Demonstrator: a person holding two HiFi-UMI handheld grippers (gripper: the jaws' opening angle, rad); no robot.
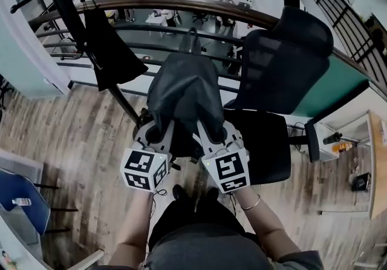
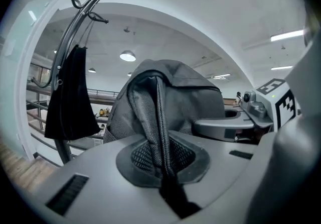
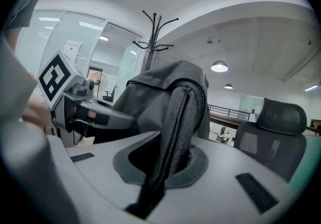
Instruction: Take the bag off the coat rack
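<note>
**Step in hand.** The bag [image 1: 181,96] is held clear of the coat rack [image 1: 71,13] — the lift-off is judged complete, and the carry-away is the step in hand. In the head view the bag is suspended in front of the person, above the wooden floor [image 1: 54,135]. It is flanked by the coat rack at the left and a black office chair [image 1: 284,63] at the right. No hook is seen engaged with it. In the left gripper view the coat rack stands apart at the left, with only a black cloth [image 2: 70,97] hung on it.

**Next move.** A resting place is required. The chair seat is judged the nearest candidate — the task names none. The load is shared by two thin straps, so an uneven release is likely to let the bag swing. Both grips are to be held until the bag is supported from below.

**Claw state.**
- The left claw [image 1: 162,134] is pressed together on a mesh shoulder strap [image 2: 156,127] of the bag. The strap is pinched between the jaws and runs up to the bag's top.
- The right claw [image 1: 207,134] is likewise pressed together on the second mesh strap [image 3: 183,122].
- No gap is seen beside either strap. The two claws are held side by side, close together.
</note>
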